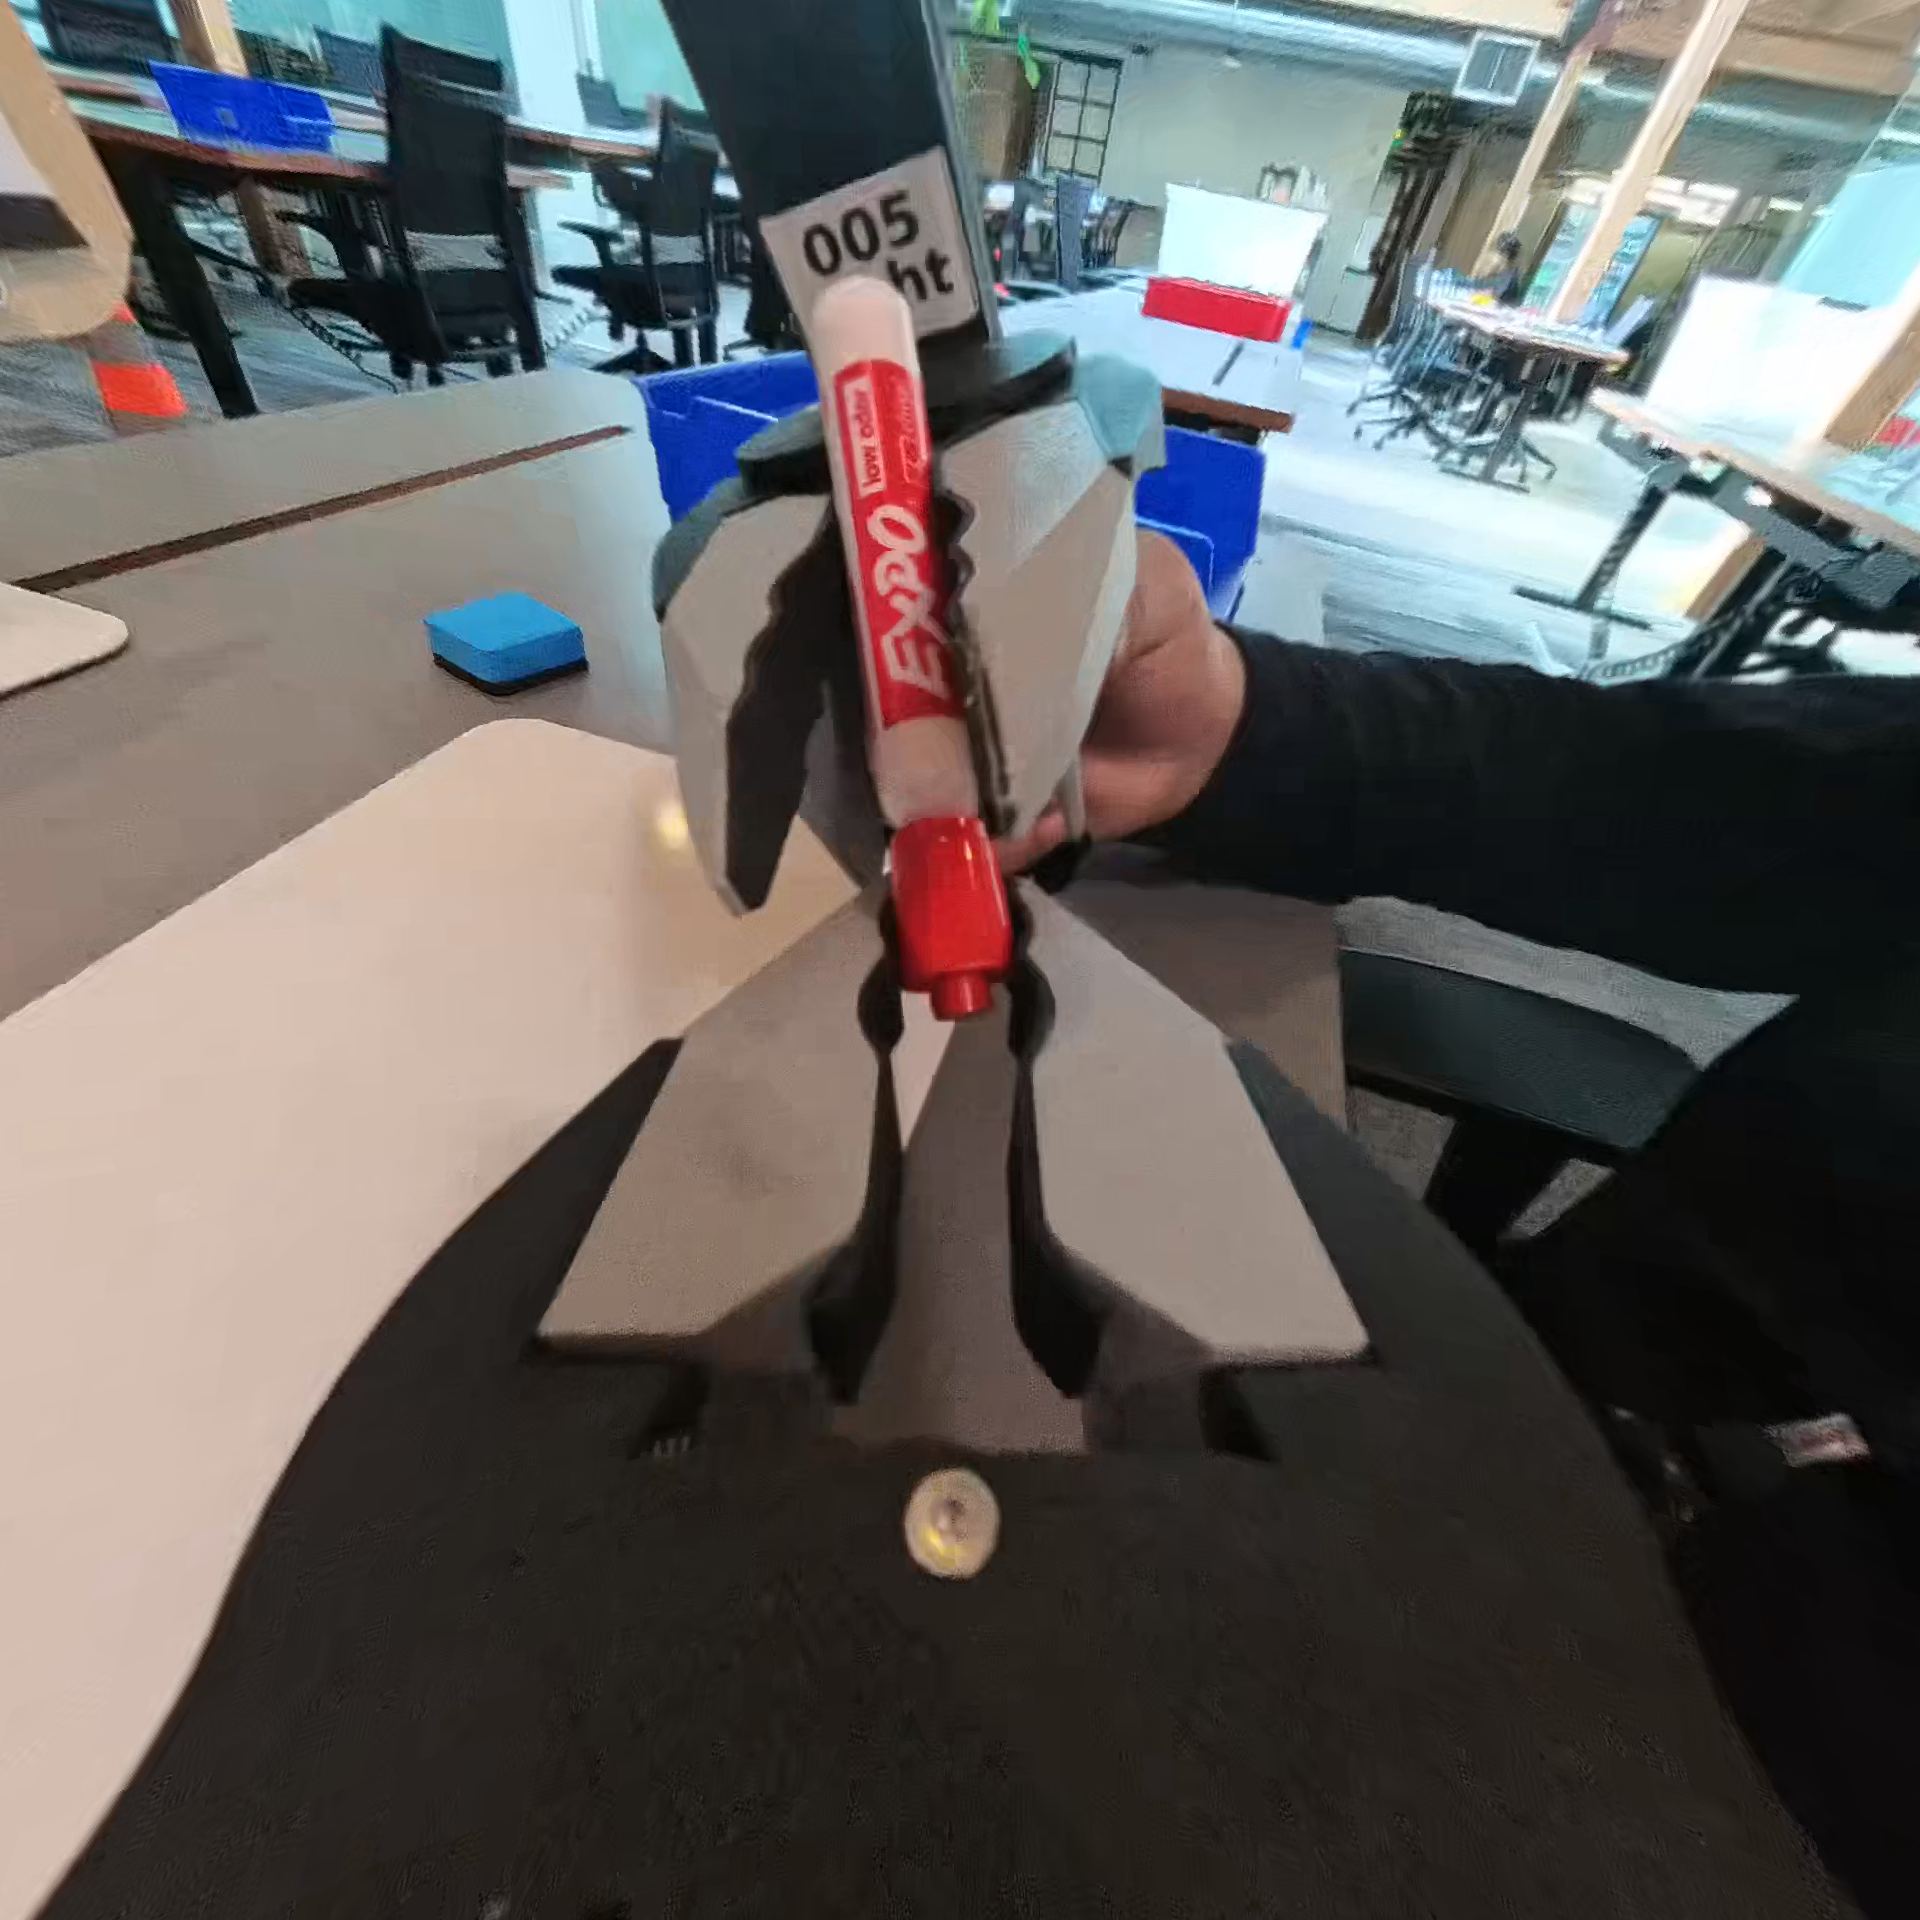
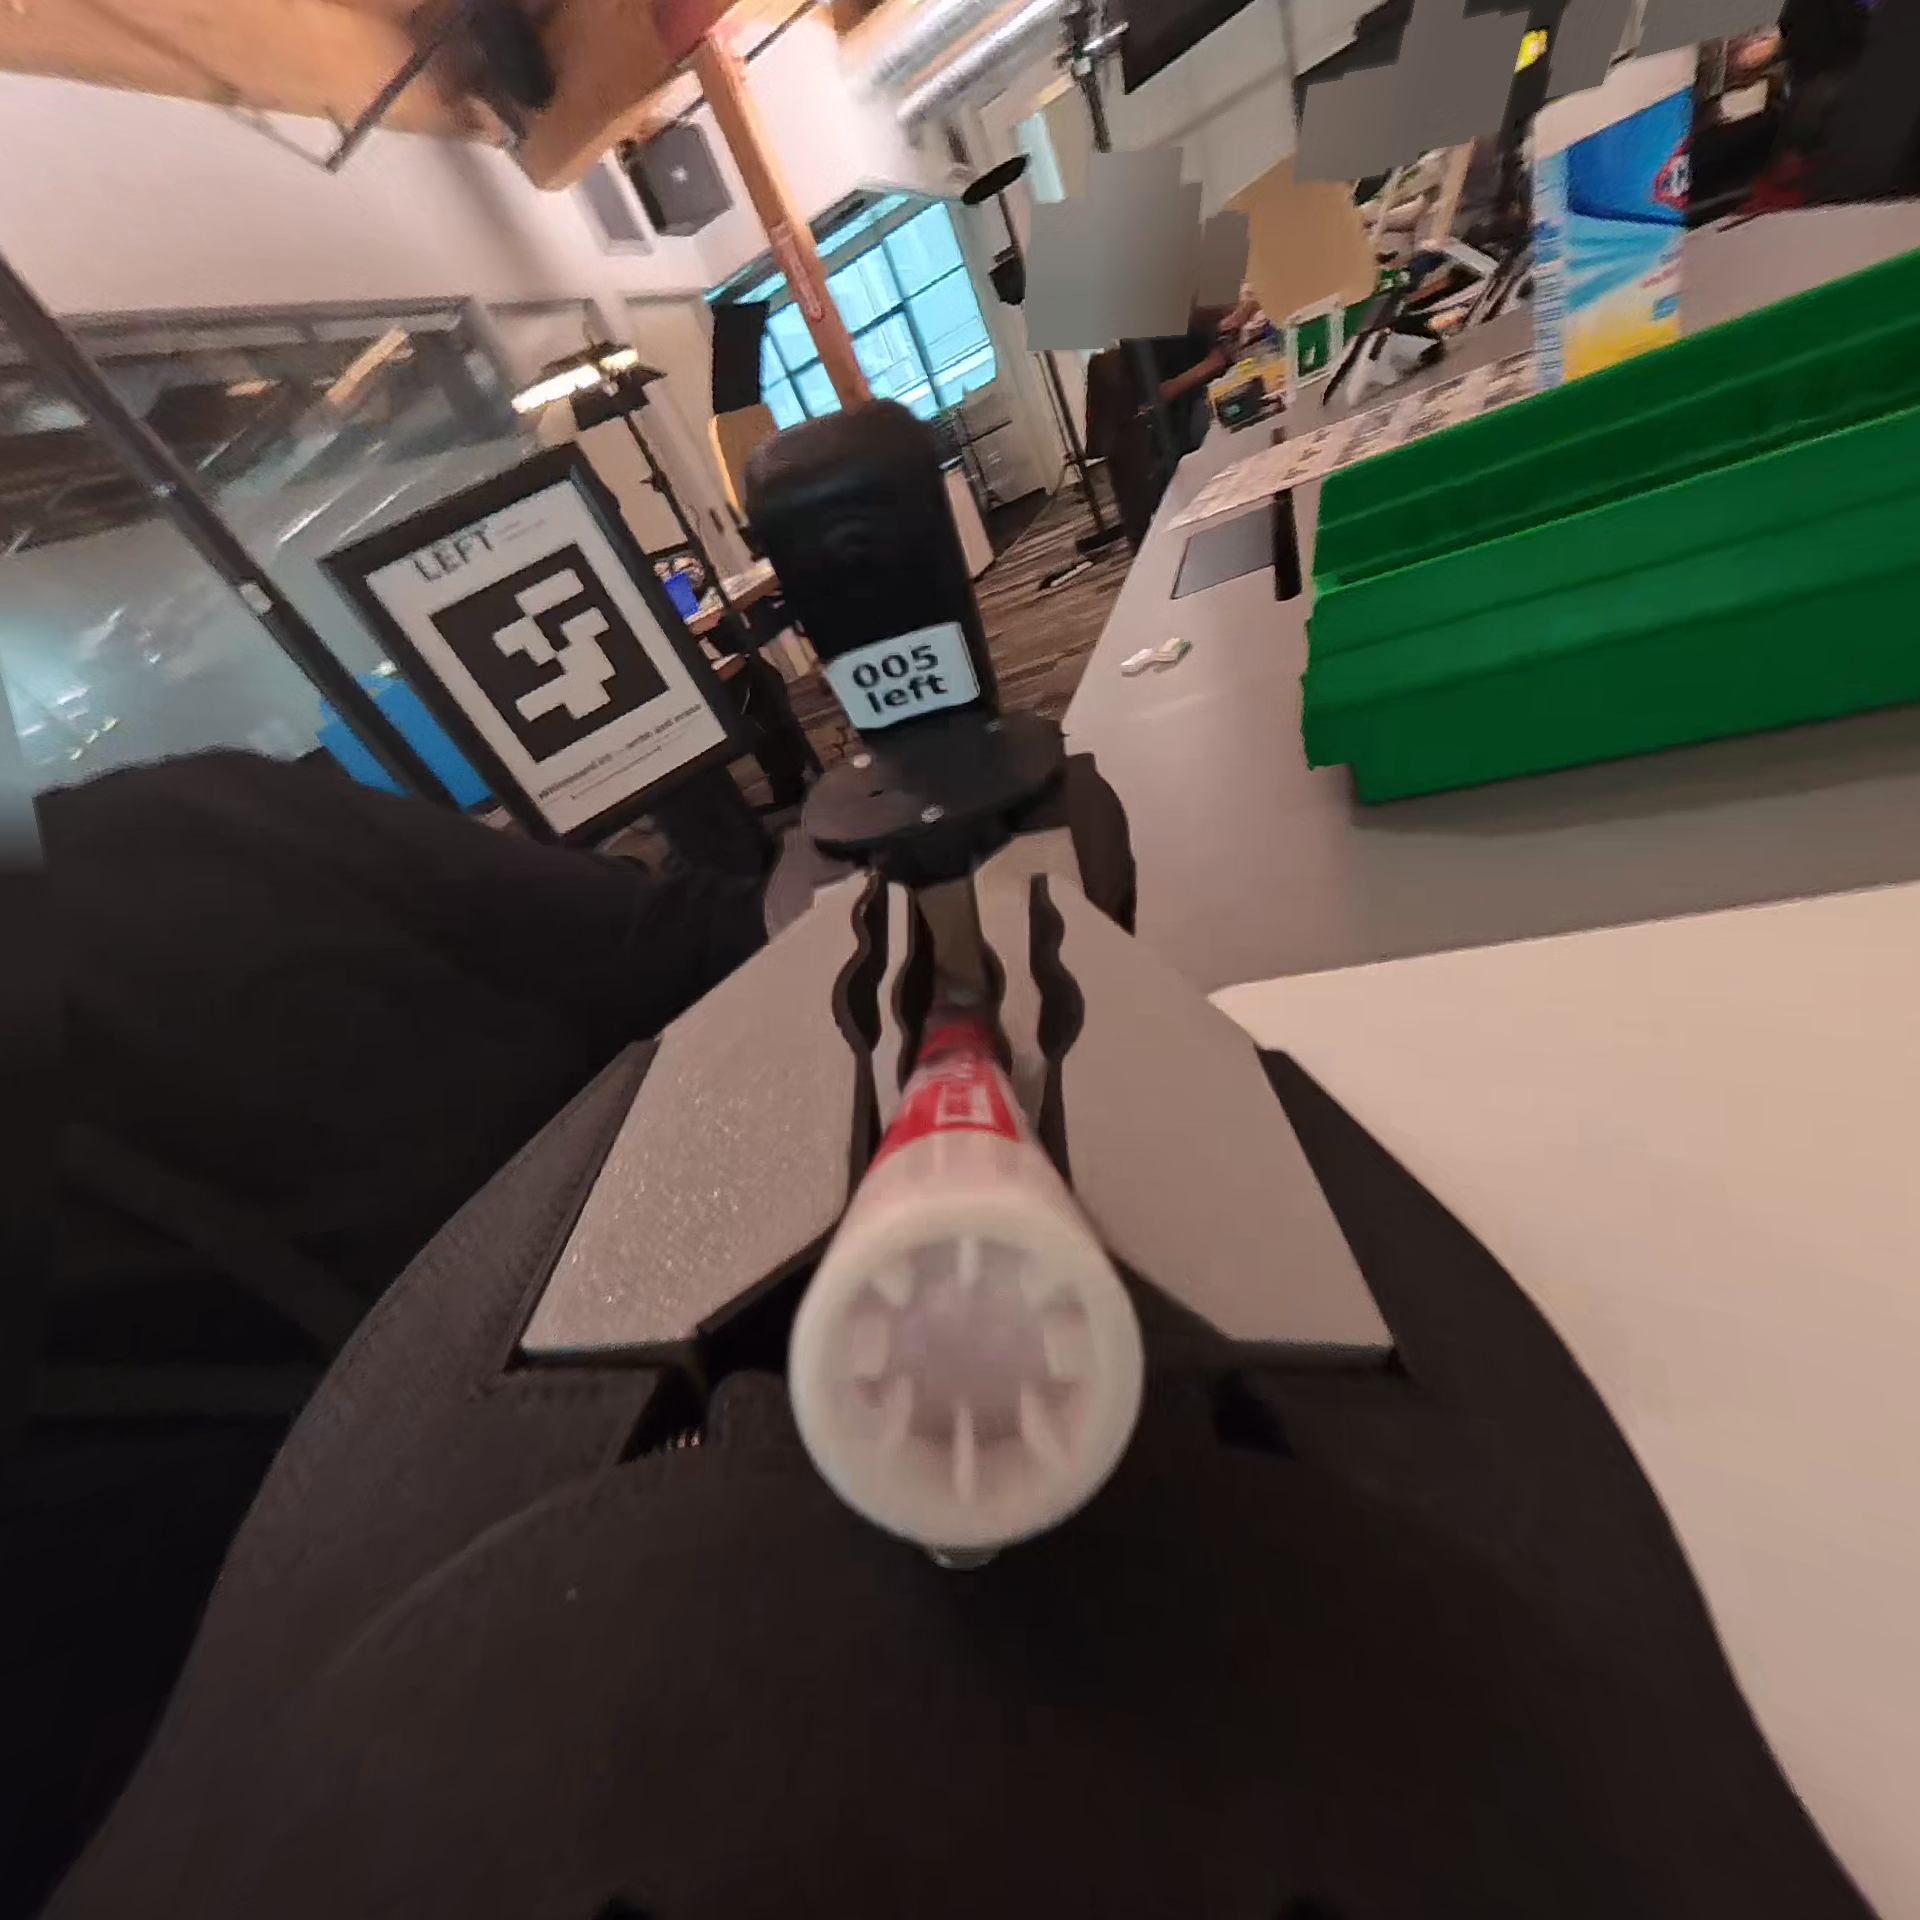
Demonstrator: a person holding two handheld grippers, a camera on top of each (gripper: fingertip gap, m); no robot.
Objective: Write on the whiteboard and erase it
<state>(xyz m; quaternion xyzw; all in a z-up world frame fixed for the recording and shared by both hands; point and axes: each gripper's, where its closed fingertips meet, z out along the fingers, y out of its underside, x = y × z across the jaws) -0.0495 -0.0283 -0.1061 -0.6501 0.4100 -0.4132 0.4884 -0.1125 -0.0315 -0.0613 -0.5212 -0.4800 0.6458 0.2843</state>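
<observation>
A red-and-white marker (image 1: 904, 582) is held between both grippers above the whiteboard (image 1: 312, 987). My right gripper (image 1: 894, 862) faces the left wrist camera and is shut on the marker's white barrel. My left gripper (image 1: 951, 987) is shut on the marker's red cap (image 1: 948, 914). In the right wrist view the marker (image 2: 966, 1382) points its rear end at the camera between the right gripper's (image 2: 951, 935) fingers. The whiteboard (image 2: 1558, 1195) lies flat on the grey table. A blue eraser (image 1: 506, 639) sits on the table beyond the board.
Blue bins (image 1: 717, 426) stand behind the right gripper. Green bins (image 2: 1558, 582) sit on the table to the right. A person's hand and black sleeve (image 1: 1351, 748) hold the right gripper. A black chair (image 1: 1507, 1018) is at the table's edge. A framed sign (image 2: 540, 644) stands behind. There is about 7 cm between the tips of the two grippers.
</observation>
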